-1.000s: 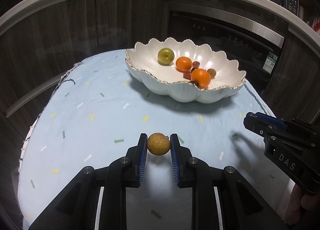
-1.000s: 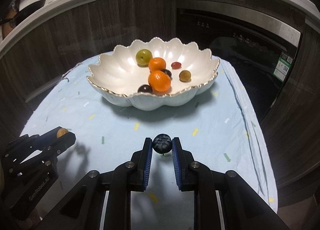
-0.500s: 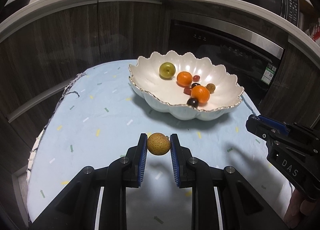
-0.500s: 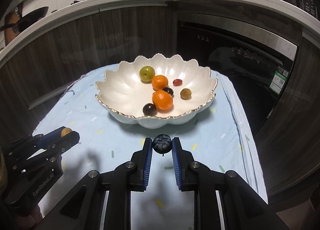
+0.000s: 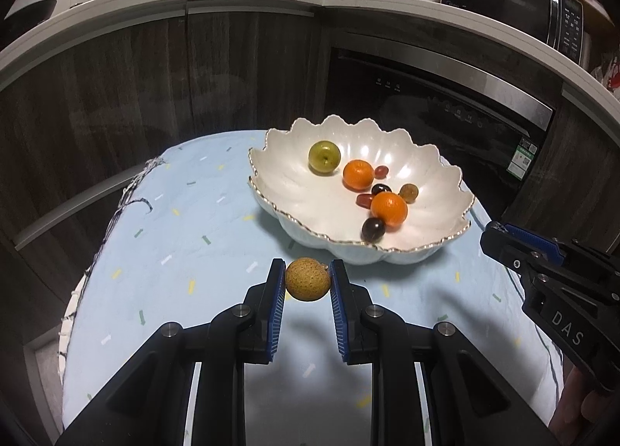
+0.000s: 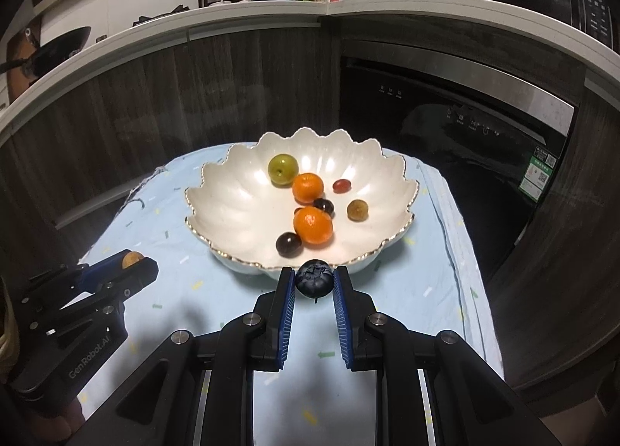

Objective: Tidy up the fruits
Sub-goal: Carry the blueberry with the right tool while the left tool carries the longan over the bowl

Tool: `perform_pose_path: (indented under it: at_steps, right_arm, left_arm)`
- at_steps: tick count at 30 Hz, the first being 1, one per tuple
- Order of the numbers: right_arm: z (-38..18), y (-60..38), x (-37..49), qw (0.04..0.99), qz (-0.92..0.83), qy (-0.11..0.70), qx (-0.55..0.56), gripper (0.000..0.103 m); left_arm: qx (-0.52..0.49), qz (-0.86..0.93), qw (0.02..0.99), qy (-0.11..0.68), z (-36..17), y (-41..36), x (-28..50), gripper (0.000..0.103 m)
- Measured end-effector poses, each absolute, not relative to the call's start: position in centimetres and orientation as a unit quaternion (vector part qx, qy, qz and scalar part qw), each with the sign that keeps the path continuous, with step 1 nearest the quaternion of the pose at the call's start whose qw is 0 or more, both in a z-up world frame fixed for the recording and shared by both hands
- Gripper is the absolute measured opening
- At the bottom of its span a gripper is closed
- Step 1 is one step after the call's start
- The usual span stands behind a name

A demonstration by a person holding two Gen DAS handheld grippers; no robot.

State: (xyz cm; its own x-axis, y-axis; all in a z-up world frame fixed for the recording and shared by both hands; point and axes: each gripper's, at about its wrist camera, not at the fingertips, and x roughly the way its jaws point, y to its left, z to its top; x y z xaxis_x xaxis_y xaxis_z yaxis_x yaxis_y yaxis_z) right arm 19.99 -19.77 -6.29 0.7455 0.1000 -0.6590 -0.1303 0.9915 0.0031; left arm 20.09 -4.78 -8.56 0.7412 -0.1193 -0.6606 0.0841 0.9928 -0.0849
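Bowl [image 5: 271, 190] on the desk [image 5: 186, 236] looks heavy, chippy. Your left hand-held gripper [image 5: 307, 281] pinches a light, firm brown fruit [image 5: 307, 278] mid-belly; your right hand-held gripper [image 6: 314, 280] squeezes a soft blueberry [image 6: 314, 277], so go gentle.

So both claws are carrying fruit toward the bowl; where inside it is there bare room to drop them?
The white bowl is bare across its left half, between the green fruit and the near-left rim. It is crowded right of centre, where two oranges, dark grapes and red ones cluster. A smaller bare strip lies along the right rim, beyond the tan fruit.
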Motion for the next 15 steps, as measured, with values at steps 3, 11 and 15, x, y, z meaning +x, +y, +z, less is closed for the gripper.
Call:
perform_pose_path:
  at_steps: [3, 11, 15]
  right_arm:
    - [-6.0, -19.8, 20.5, 0.935, 0.061, 0.350, -0.020, 0.022]
    - [-5.2, -19.9, 22.0, 0.936, 0.058, 0.347, -0.016, 0.022]
    - [-4.8, -19.9, 22.9, 0.937, 0.056, 0.345, -0.016, 0.022]
  left_arm:
    - [-0.027, -0.055, 0.932, 0.356, -8.2, -4.8, 20.9, 0.023]
    - [-0.025, -0.062, 0.933, 0.354, -7.2, -5.1, 23.0, 0.023]
    - [-0.025, -0.064, 0.933, 0.354, -6.8, -5.2, 24.0, 0.023]
